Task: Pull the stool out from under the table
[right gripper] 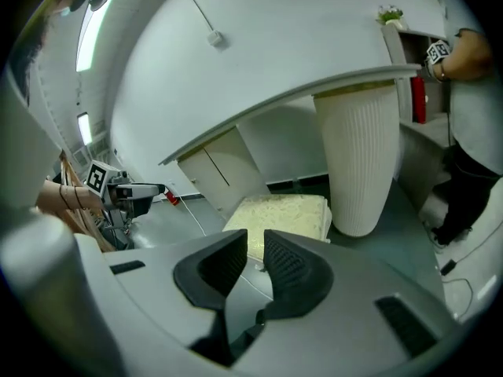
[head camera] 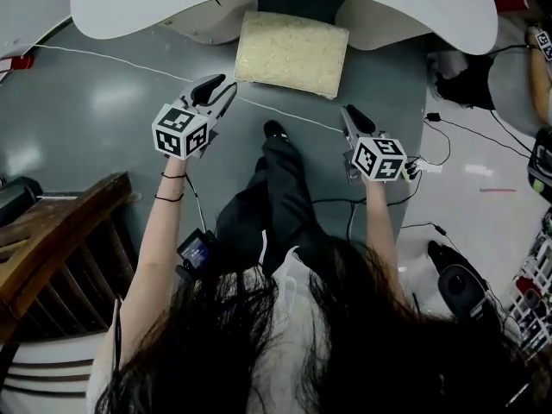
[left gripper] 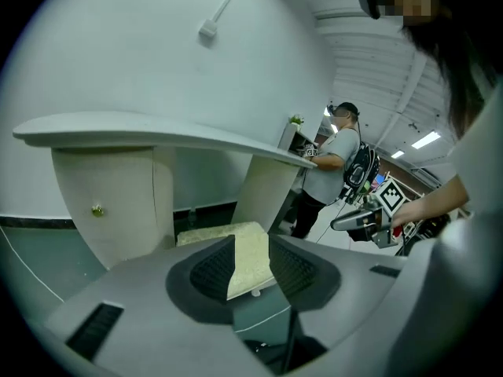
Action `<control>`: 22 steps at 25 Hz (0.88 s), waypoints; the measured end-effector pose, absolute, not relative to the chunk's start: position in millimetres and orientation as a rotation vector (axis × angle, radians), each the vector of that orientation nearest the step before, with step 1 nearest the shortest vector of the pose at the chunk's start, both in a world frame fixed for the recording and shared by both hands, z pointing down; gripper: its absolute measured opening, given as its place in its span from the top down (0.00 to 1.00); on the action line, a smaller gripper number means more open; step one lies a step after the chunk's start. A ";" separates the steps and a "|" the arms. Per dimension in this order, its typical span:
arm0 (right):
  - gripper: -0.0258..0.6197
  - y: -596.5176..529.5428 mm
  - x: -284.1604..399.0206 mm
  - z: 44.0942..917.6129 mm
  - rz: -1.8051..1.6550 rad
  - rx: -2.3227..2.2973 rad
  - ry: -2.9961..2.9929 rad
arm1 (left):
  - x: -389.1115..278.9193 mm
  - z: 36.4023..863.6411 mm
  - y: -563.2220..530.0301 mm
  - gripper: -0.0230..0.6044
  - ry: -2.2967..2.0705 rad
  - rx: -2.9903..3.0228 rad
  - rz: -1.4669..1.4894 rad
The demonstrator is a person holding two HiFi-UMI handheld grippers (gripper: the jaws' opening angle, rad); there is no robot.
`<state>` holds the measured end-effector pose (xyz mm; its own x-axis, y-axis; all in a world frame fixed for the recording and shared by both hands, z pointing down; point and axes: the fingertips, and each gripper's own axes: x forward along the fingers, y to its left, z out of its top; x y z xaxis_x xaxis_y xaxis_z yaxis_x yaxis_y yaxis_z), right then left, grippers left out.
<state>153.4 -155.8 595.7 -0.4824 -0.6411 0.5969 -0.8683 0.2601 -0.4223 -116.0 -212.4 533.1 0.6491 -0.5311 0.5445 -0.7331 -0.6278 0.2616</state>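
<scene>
Long dark hair (head camera: 259, 343) is seen nearest the head camera. Beyond it, the left gripper (head camera: 226, 89) and right gripper (head camera: 347, 110) are held with jaws closed together, empty. The cream-cushioned stool (head camera: 291, 52) is found just ahead of both, untouched, partly under the white table (head camera: 172, 7).

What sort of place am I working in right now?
Likely a lab or recording workspace rather than a home. Loose cables run over a glossy grey floor, strip lights glow overhead, and another person stands nearby wearing a black backpack.
</scene>
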 end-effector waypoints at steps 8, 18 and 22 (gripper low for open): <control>0.85 -184.9 155.3 657.2 1.149 1.335 -2.167 | -134.9 614.8 -222.9 0.76 -0.903 2.245 0.674; 0.57 -189.5 159.4 726.5 1.310 1.239 -2.046 | -142.6 679.4 -225.0 0.54 -0.813 2.109 0.715; 0.54 -197.1 159.9 780.2 1.403 1.237 -1.964 | -144.5 738.8 -245.5 0.47 -0.744 2.045 0.724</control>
